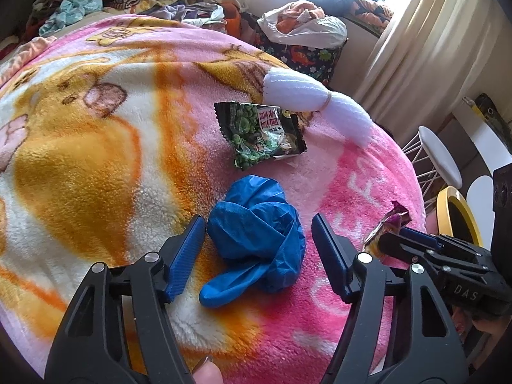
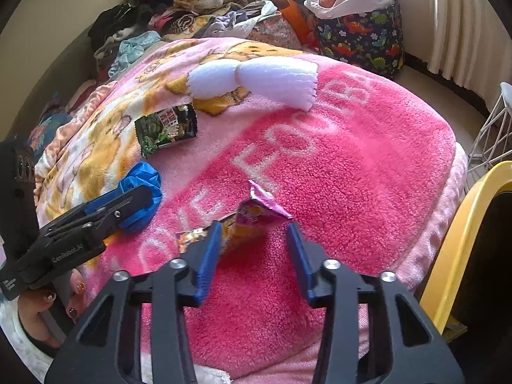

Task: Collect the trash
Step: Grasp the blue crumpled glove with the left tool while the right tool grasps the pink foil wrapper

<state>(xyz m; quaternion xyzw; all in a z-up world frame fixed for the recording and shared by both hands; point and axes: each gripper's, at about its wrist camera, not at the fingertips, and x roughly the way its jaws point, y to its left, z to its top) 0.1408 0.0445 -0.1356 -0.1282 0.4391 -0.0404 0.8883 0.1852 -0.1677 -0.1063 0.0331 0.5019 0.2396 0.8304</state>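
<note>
A: How far is the collecting?

B: Nothing is collected yet. On the pink blanket (image 1: 96, 160) lie the white foam sleeve (image 1: 297, 92), blue glove (image 1: 256, 240), green snack bag (image 1: 262, 132), purple wrapper (image 2: 256, 216).

A: And the jaws?

B: Left gripper (image 1: 258, 243) spread around the glove, not pressing; right gripper (image 2: 254, 243) spread around the wrapper.

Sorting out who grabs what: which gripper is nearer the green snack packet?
Left. The left gripper straddles the blue glove, which lies just below the green snack packet. The right gripper is farther off, around the purple wrapper.
</note>
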